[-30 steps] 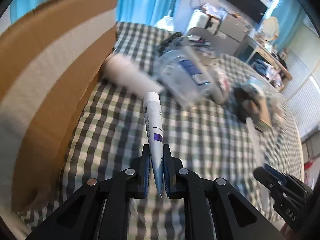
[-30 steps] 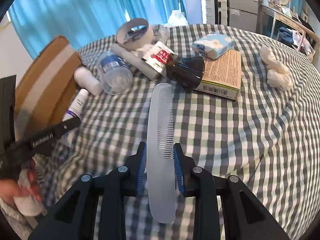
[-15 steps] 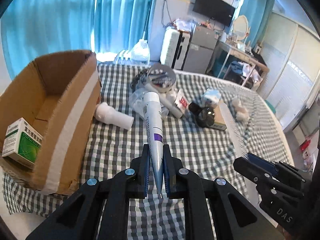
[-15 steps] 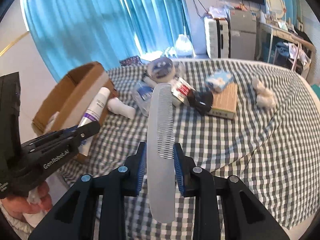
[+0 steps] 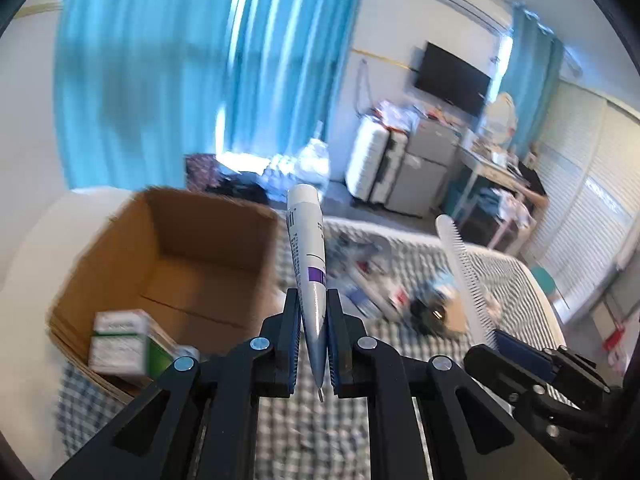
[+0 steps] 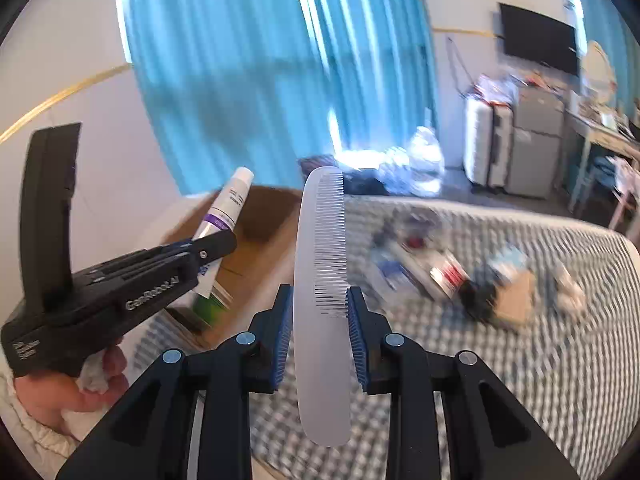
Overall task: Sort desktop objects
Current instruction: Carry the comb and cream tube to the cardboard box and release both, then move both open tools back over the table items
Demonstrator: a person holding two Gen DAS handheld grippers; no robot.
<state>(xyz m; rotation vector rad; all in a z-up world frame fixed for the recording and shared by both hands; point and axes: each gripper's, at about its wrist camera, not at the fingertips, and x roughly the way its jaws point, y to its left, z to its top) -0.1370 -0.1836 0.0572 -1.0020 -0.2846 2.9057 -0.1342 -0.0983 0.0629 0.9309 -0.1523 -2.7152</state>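
L gripper (image 5: 313, 332) clamps tube (image 5: 308, 256) in air, by box (image 5: 168, 240) open top | R gripper (image 6: 320, 328) grips comb (image 6: 320, 280) above checked cloth (image 6: 520, 360) | clutter near far edge, near cloth bare

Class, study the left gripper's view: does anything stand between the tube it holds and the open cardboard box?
Nothing visible does. The left gripper holds the tube in the air beside the cardboard box, whose top is open; only a green-and-white carton lies inside.
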